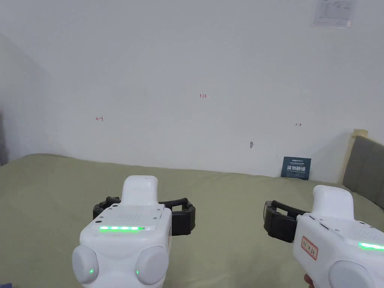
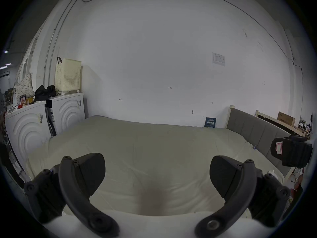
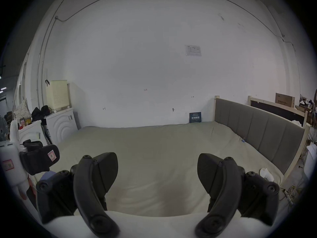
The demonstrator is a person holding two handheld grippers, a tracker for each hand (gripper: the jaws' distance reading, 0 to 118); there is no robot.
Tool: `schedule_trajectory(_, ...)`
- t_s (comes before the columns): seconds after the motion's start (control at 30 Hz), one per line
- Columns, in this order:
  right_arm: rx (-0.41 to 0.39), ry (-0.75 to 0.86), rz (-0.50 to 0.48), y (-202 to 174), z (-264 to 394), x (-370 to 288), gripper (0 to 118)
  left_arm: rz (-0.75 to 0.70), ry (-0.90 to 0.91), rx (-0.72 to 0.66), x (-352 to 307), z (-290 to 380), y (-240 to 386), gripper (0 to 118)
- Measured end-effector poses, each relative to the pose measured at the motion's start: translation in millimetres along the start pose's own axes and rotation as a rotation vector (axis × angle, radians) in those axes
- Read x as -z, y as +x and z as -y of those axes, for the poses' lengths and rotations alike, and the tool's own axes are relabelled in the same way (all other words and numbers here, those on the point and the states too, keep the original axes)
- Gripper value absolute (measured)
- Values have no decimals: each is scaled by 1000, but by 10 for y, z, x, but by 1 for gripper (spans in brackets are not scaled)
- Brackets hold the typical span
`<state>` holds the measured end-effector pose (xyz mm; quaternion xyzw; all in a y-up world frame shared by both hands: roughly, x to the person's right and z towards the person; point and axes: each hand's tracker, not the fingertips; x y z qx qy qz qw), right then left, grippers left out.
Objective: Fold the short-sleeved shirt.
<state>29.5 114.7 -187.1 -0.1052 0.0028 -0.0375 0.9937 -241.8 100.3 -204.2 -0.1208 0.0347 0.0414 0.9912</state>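
Both grippers held open above the bed; nothing gripped.

In the head view, the left gripper [image 1: 144,205] is observed at 7 o'clock and the right gripper [image 1: 281,222] at 4 o'clock, both raised over the olive-green bed [image 1: 225,240] and pointed towards the white wall [image 1: 187,56] at 12 o'clock. The jaws of the left gripper [image 2: 157,173] are recorded as spread wide apart, with bare bedding seen between them. The jaws of the right gripper [image 3: 157,171] are likewise parted and empty. A grey headboard [image 1: 365,170] is noted at 3 o'clock and a blue card [image 1: 296,168] against the wall at 2 o'clock. Where the short-sleeved shirt lies relative to either gripper cannot be told.
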Motion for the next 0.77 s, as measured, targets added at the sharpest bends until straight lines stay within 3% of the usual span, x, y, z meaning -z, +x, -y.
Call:
schedule_trajectory(0.43,-43,-56,35,-74,27,112,98,5,-7,-17,19,-10,-5,118)
schedule_trajectory(0.5,2,-95,-27,-62,17,119,98,12,-9,-29,21,-5,-10,118)
schedule_trajectory(0.57,99,-108,-81,7,4,137,98,18,-15,-31,32,13,-21,118)
schedule_trajectory(0.63,99,-94,-21,28,3,163,98,2,-23,-19,40,25,-27,118)
schedule_trajectory(0.77,112,-108,-37,52,-12,178,98,5,-25,-23,54,13,-63,118)
